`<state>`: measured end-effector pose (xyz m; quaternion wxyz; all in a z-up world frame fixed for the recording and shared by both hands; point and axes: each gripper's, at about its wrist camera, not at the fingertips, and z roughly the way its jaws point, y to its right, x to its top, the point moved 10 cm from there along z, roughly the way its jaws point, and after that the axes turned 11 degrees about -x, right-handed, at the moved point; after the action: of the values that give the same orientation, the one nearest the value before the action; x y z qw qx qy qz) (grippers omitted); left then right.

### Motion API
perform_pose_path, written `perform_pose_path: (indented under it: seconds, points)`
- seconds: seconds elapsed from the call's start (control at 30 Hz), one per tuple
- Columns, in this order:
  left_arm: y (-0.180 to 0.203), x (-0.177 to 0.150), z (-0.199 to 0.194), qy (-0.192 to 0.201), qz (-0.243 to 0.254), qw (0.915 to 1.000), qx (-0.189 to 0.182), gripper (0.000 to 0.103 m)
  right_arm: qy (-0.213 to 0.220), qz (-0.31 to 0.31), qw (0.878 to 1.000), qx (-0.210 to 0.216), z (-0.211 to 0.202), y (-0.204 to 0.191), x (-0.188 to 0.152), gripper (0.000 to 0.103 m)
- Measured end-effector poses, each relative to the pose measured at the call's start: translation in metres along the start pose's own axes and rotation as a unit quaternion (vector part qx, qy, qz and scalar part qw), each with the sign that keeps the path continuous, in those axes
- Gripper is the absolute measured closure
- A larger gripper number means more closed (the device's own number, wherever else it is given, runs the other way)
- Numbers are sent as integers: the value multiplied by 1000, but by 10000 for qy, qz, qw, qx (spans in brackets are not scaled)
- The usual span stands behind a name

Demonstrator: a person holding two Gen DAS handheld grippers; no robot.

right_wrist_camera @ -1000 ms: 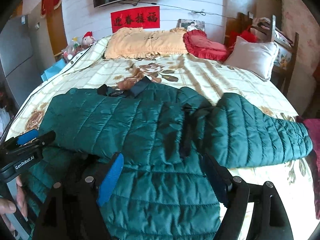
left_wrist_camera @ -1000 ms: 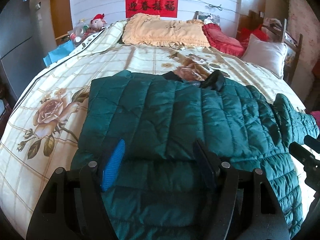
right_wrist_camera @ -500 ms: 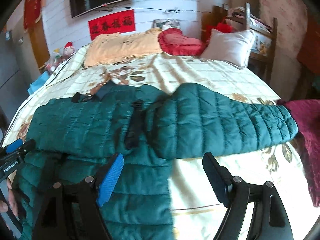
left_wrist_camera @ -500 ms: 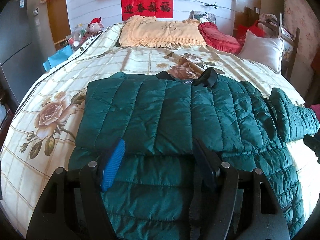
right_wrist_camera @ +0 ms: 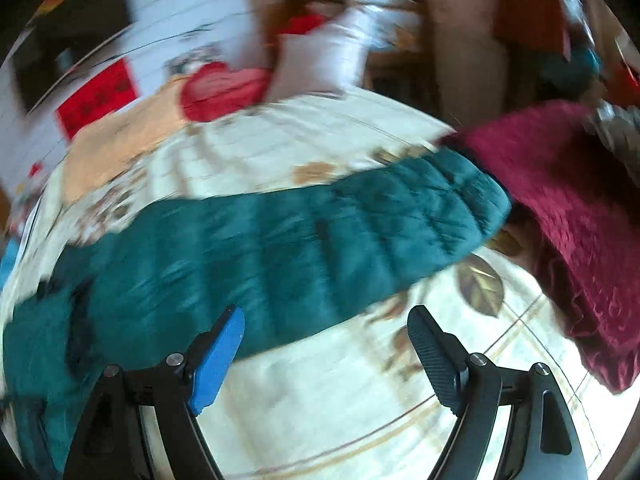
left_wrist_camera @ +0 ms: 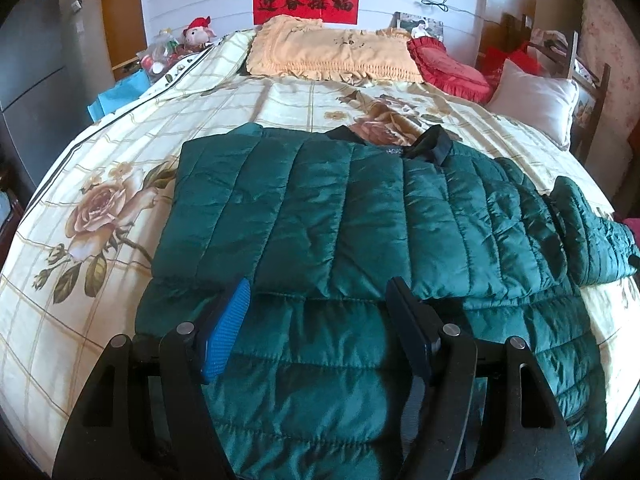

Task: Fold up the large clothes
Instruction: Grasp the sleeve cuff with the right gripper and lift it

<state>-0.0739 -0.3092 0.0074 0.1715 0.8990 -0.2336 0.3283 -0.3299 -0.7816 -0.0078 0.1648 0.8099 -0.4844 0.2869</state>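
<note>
Blurring right view point(right_wrist_camera: 326, 344) — jacket point(right_wrist_camera: 280, 248) sleeve smeared

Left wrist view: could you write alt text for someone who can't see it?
A dark green puffer jacket lies spread on a bed with a cream floral cover, one side folded in and a sleeve stretched out to the right. The open left gripper hovers over its lower half, holding nothing. Pillows and a red banner sit behind.
</note>
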Motion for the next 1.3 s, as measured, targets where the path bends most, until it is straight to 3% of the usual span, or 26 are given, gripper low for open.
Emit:
perform_pose_path:
  seconds: [0.23, 0.57, 0.67, 0.7, 0.73, 0.83, 0.9, 1.1, 1.3]
  points:
    - [-16, 1, 1, -31, -185, 9998, 12, 32, -135, 970, 9942, -438, 51, 66, 40, 22]
    - [-28, -3, 10, -173, -321, 9993, 47, 32, -353, 1501, 9860, -638, 95, 92, 54, 21]
    - [-29, -4, 11, -208, -295, 9993, 88, 32, -204, 1683, 9837, -604, 98, 99, 59, 23]
    - [-30, -4, 11, -209, -309, 9993, 92, 32, -166, 1702, 9834, -604, 98, 100, 60, 32]
    - [-30, -4, 12, -209, -321, 9992, 91, 32, -116, 1696, 9838, -572, 98, 99, 61, 50]
    - [-32, -4, 12, -216, -349, 9991, 102, 32, 30, 1660, 9850, -468, 95, 99, 65, 78]
    - [-32, -4, 12, -230, -356, 9991, 92, 32, 186, 1634, 9860, -285, 88, 98, 70, 89]
    - [-33, -3, 11, -185, -429, 9989, 59, 32, 877, 1208, 9885, 241, 29, 82, 92, 95]
    - [-38, -1, 0, -112, -529, 9985, -17, 32, 1299, 664, 9841, 1009, -40, 25, 106, 96]
